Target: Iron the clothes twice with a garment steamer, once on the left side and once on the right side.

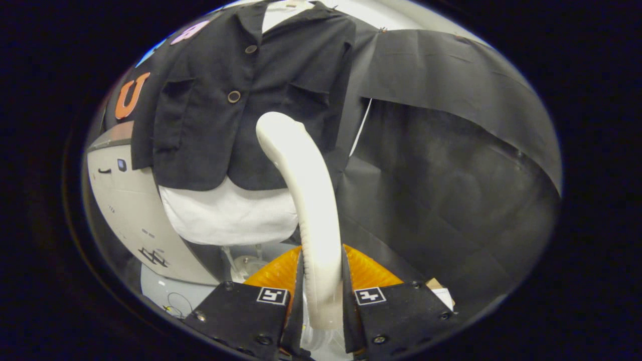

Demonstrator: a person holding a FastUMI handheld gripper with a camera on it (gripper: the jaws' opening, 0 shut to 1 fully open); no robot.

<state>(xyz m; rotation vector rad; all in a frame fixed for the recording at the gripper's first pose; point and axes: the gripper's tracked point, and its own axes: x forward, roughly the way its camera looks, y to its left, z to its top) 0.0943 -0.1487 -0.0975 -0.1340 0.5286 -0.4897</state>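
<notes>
Gripper (321, 301) was clamped on the steamer handle (313, 210), both fingers pressing its lower section. Handle looked rigid, smooth plastic, likely slippery, so low grip seemed right. Long axis ran from the fingers toward 12 o'clock, head curving to 11, at the soft dark jacket (235, 95) hanging over a white garment (228, 213).

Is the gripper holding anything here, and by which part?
Yes: the gripper is shut on the white steamer, both fingers pressing its handle near the lower end.

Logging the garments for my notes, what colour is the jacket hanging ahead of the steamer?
Black jacket, gripper view, over a white garment.
</notes>
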